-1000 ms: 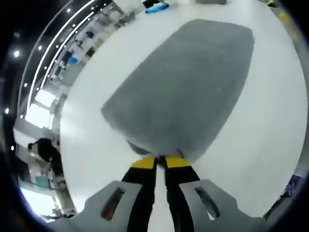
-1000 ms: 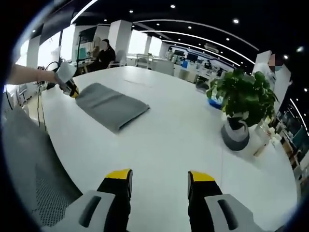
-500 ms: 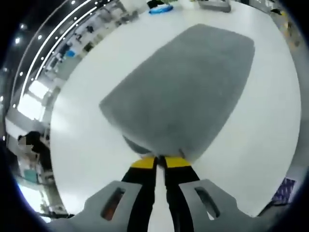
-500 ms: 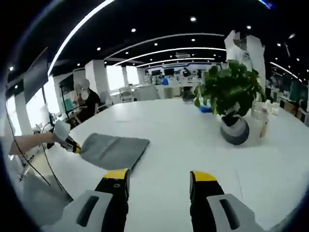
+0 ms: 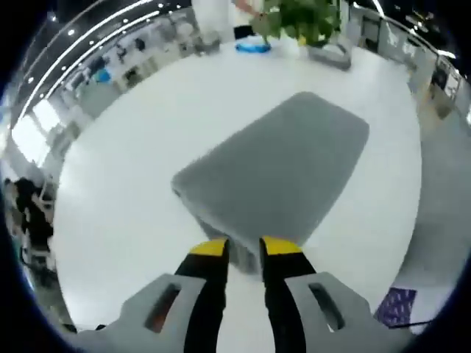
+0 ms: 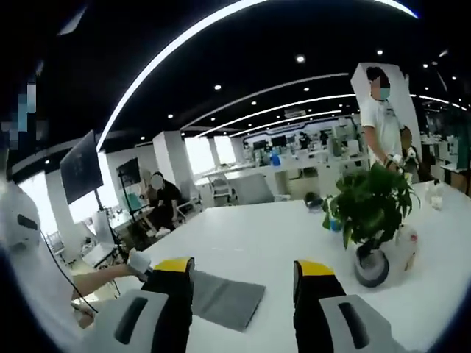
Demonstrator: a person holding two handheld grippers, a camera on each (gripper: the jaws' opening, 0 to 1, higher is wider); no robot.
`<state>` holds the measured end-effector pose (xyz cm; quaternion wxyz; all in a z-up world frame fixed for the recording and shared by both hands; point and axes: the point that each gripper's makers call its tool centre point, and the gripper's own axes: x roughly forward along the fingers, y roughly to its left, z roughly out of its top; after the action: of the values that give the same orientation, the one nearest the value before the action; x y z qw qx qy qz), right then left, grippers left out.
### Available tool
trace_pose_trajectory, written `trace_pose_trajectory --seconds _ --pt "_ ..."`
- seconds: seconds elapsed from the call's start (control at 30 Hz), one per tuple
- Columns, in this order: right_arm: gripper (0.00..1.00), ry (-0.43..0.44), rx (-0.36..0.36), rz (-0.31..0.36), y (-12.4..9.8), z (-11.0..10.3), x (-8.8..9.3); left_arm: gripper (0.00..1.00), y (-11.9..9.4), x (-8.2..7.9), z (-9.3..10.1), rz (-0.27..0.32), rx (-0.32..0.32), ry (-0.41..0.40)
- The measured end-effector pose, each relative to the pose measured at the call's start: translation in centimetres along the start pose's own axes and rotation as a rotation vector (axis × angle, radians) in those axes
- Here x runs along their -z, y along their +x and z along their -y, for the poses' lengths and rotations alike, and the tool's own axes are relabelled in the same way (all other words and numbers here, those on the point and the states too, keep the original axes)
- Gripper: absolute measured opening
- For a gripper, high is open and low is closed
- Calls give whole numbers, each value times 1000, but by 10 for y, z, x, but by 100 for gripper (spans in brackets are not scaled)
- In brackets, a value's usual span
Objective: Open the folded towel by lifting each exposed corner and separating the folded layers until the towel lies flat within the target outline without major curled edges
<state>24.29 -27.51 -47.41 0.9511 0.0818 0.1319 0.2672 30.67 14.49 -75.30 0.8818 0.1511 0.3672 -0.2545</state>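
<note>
One white table (image 5: 118,184), one folded grey towel (image 5: 276,173) lying flat on it, one potted plant (image 6: 372,220) at 3 o'clock in the right gripper view. Left gripper (image 5: 243,248) low, pitched down at the towel's near corner, jaws narrowly apart, gripping nothing. Right gripper (image 6: 243,266) held high and level, jaws wide, empty. Towel (image 6: 224,300) sits at 6 o'clock between its jaws.

towel (image 6: 224,300): left part hidden behind right gripper's near jaw, lower centre | potted plant (image 5: 300,16): crown cut off at top edge | purple item (image 5: 397,305): lower right, blurred, unidentifiable
</note>
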Motion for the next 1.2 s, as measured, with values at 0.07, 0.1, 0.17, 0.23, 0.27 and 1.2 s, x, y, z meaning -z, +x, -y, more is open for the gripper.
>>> trace_pose_trajectory --seconds 0.07,0.1,0.17,0.23,0.27,1.2 --pt "50 -61 -1 -5 12 2 -14 16 -12 -21 -4 76 -2 -35" --pt "47 -83 -12 -4 25 0 -22 15 -16 -30 -4 103 2 -36" --pt "40 -89 -52 -1 47 -6 -28 14 -24 -55 -8 167 -13 -59" --pt "26 -57 -114 -19 79 -19 -25 12 -27 -77 -8 232 -18 -79" --pt "18 -108 -156 -66 99 -28 -13 11 -26 -88 -7 258 -19 -100" --pt "0 -182 -168 -771 260 -57 351 1 117 0 42 -66 -32 130"
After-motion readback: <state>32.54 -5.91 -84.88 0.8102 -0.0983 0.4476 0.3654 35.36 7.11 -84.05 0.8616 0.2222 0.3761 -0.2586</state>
